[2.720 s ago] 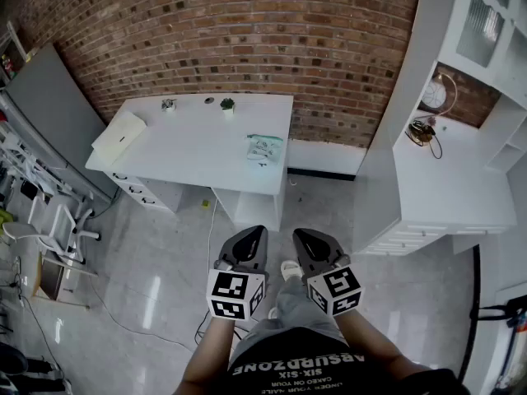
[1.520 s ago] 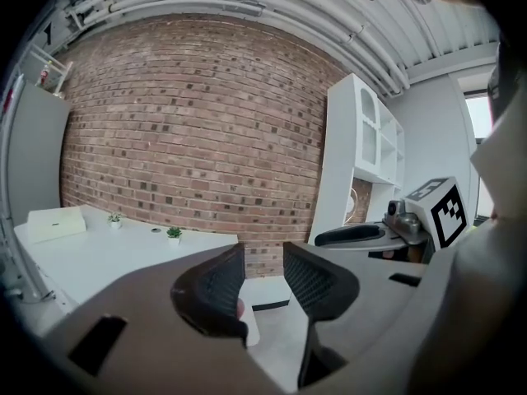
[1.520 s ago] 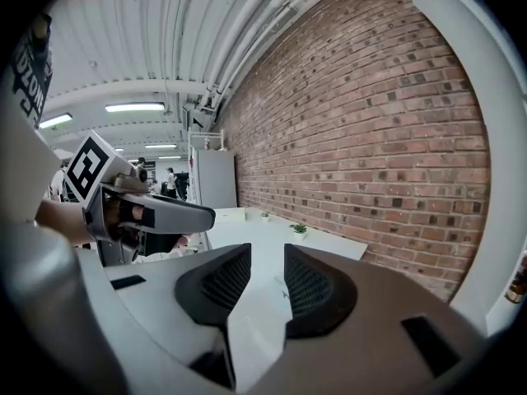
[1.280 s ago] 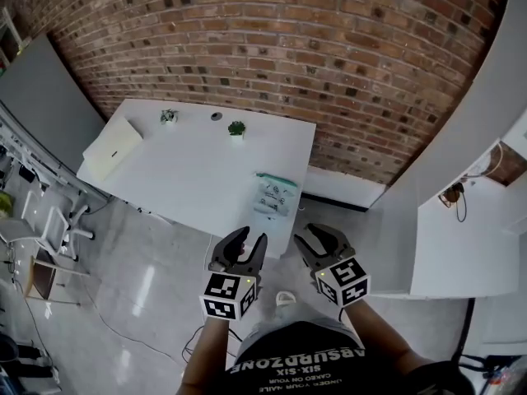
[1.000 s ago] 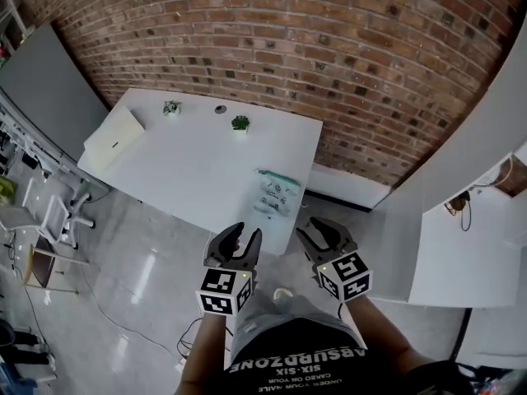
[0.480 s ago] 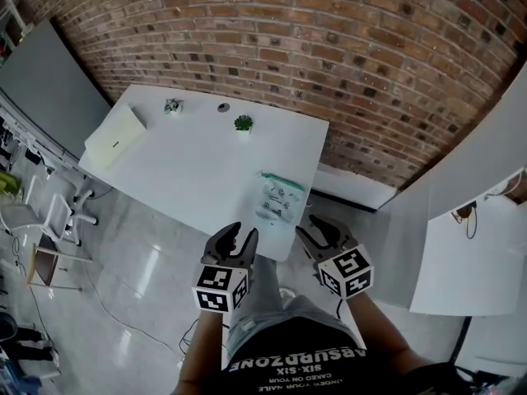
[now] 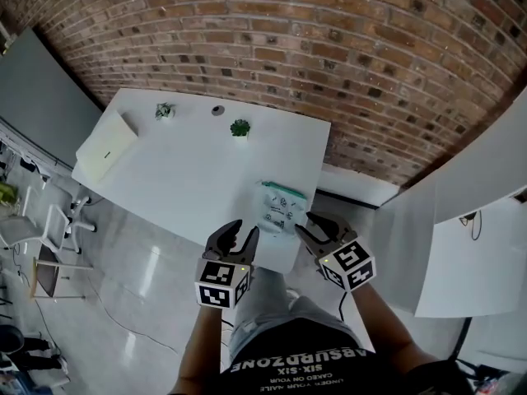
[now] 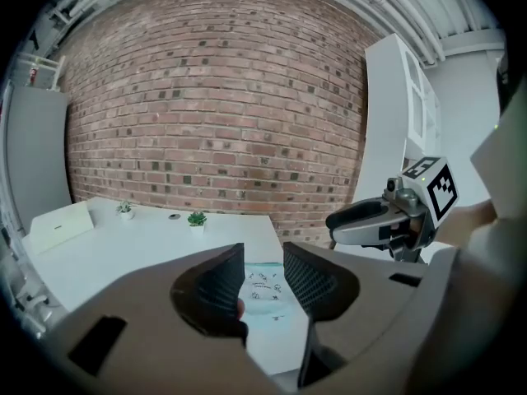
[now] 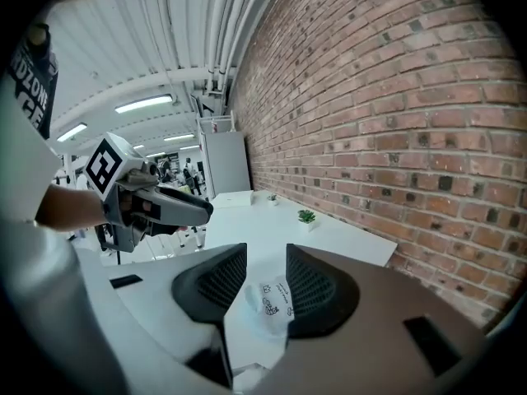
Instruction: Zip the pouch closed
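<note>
The pouch [image 7: 280, 206] is a pale see-through bag with small prints and a teal strip along its far edge; it lies flat near the front right corner of the white table [image 7: 189, 171]. Both grippers hover apart from it at the table's near edge. My left gripper [image 7: 239, 235] is open, just left of and nearer than the pouch. My right gripper [image 7: 314, 224] is open, at the pouch's right side. The pouch [image 8: 265, 286] shows through the gap of my left gripper [image 8: 263, 257], and the pouch [image 9: 268, 303] also shows beyond my right gripper [image 9: 266, 257]. Nothing is held.
A small potted plant [image 7: 240, 127], a second tiny plant [image 7: 165, 110] and a small round object [image 7: 218, 110] stand at the table's far edge by the brick wall. A white box [image 7: 105, 145] lies at the left end. White cabinets [image 7: 478, 220] stand right; chairs [image 7: 49, 229] left.
The person has walked up to the table. Both grippers have moved from over the floor to the table's near edge, beside the pouch. Their jaws stayed open.
</note>
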Demonstrator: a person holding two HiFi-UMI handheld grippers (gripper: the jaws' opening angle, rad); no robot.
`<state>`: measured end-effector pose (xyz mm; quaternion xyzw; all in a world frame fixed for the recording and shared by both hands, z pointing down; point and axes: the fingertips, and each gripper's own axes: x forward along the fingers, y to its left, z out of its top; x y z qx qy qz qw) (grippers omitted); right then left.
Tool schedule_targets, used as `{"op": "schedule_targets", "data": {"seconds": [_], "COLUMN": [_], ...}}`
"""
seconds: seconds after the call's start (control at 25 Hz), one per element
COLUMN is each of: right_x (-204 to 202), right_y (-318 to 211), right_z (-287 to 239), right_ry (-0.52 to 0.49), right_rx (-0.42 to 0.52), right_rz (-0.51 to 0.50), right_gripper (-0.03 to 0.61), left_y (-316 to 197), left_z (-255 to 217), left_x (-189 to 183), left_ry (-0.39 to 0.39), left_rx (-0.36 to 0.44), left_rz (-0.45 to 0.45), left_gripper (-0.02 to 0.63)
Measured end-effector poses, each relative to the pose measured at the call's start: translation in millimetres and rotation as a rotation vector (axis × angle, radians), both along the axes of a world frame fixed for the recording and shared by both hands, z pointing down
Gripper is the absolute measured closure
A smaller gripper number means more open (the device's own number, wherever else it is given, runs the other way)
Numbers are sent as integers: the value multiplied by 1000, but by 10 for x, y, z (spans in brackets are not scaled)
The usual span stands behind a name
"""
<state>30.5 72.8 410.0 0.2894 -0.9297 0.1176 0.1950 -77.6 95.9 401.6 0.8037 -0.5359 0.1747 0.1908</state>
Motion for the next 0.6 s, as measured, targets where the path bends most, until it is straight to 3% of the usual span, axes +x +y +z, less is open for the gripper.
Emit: {"op": "schedule_targets", "data": {"seconds": [0.6], "right_x": [-222], "right_y": [-825], "right_z": [473], "right_ry": [122], "right_rx": [-50], "right_rz": [-92], "right_gripper": [443], "left_y": [-765], "left_z": [444], "left_x": [-207], "left_ry": [-28], "left_rx": [-89], "left_rz": [54], "left_gripper": [482]}}
